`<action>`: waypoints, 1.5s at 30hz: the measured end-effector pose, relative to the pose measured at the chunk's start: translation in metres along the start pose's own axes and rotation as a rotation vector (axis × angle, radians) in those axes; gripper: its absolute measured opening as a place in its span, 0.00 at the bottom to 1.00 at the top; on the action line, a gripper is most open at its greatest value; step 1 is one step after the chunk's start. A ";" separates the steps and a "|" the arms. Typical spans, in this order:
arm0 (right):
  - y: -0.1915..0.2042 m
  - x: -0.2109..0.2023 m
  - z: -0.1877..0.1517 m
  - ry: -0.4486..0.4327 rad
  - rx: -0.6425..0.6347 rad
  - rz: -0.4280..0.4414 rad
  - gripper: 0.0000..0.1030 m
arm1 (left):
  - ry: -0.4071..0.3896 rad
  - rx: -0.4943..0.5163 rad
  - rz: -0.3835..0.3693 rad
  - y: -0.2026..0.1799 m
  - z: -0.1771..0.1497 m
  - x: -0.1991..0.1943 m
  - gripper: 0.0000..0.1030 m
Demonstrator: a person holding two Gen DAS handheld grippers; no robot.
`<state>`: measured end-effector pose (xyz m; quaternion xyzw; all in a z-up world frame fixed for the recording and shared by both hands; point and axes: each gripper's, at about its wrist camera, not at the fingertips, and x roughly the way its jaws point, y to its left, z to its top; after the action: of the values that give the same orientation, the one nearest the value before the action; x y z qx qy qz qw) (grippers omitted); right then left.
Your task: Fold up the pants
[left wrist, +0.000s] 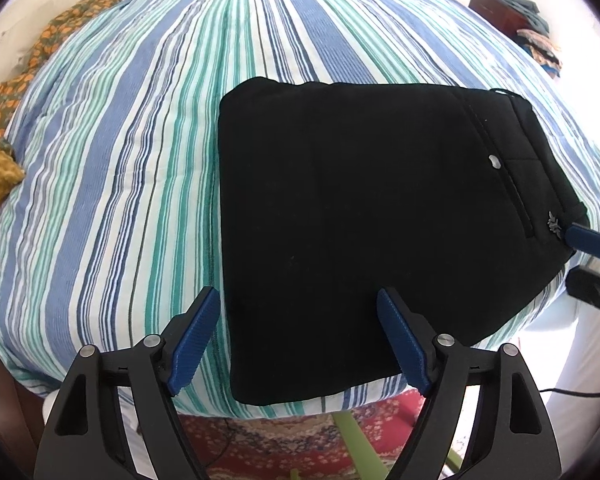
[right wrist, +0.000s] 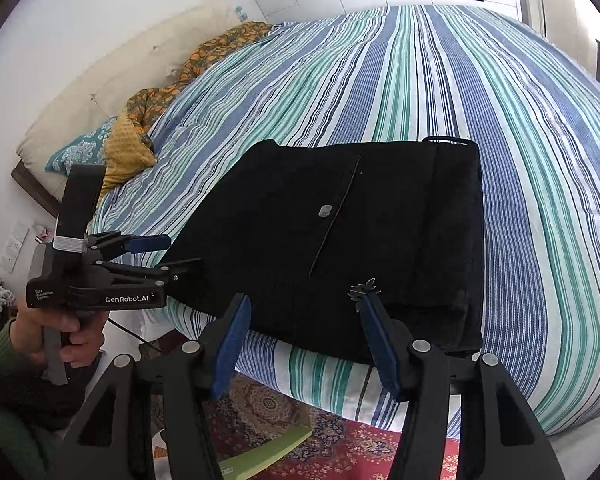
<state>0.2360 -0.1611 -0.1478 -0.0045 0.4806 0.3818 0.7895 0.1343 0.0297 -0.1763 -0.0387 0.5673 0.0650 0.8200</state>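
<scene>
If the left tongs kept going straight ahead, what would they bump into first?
Probably the folded black pants on the striped bed cover. The open left tongs point at their near edge, though depth is hard to judge.

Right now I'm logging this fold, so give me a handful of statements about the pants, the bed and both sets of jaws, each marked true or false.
1. The black pants lie folded into a compact block on the striped bedspread. True.
2. The left gripper is clamped on the pants. False: its jaws stand open, holding nothing.
3. The right gripper has open jaws. True.
4. The pants lie in the middle of the bed. False: they lie at its near edge.
5. A patterned red rug covers the floor below. True.
</scene>
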 end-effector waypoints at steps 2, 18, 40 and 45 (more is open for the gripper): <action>0.000 0.010 -0.004 0.036 -0.020 -0.019 0.59 | 0.012 -0.009 -0.012 0.002 0.000 0.001 0.80; -0.167 -0.002 0.020 0.026 0.563 0.265 0.82 | 0.126 -0.316 -0.386 0.095 0.026 0.021 0.83; -0.122 0.031 0.072 0.111 0.354 0.468 0.37 | -0.061 -0.131 -0.405 0.045 0.092 -0.037 0.24; -0.118 0.022 0.136 0.004 0.281 0.463 0.37 | -0.223 -0.126 -0.365 0.073 0.140 -0.058 0.26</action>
<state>0.4159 -0.1805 -0.1337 0.2146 0.5187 0.4817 0.6729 0.2326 0.1172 -0.0718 -0.1843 0.4517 -0.0453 0.8717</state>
